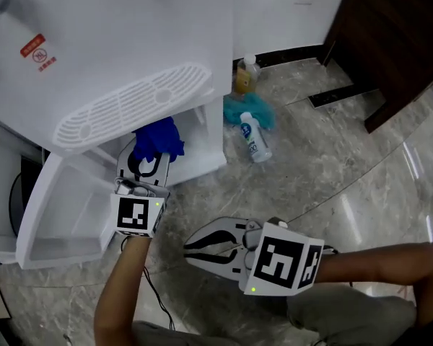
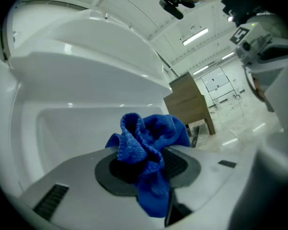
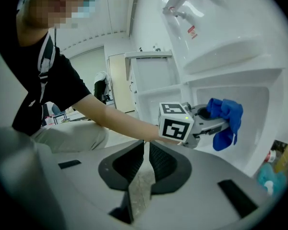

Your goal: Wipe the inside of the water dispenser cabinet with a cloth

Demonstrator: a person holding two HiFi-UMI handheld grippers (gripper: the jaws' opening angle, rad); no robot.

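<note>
A crumpled blue cloth (image 1: 159,139) is pinched in my left gripper (image 1: 148,158), which reaches level into the open lower cabinet (image 1: 198,132) of the white water dispenser. In the left gripper view the cloth (image 2: 146,147) bunches between the pads, with the white cabinet interior (image 2: 86,95) behind it. My right gripper (image 1: 191,249) hangs over the floor in front of the dispenser, away from the cabinet. Its jaws stand together with nothing between them (image 3: 145,152). The right gripper view shows the left gripper (image 3: 216,121) and cloth (image 3: 225,116) at the cabinet mouth (image 3: 252,97).
The cabinet door (image 1: 65,207) swings open to the left. On the marble floor right of the dispenser lie a white bottle (image 1: 252,139), a teal rag (image 1: 242,110) and a yellowish bottle (image 1: 244,78). Dark wooden furniture (image 1: 397,42) stands at the far right.
</note>
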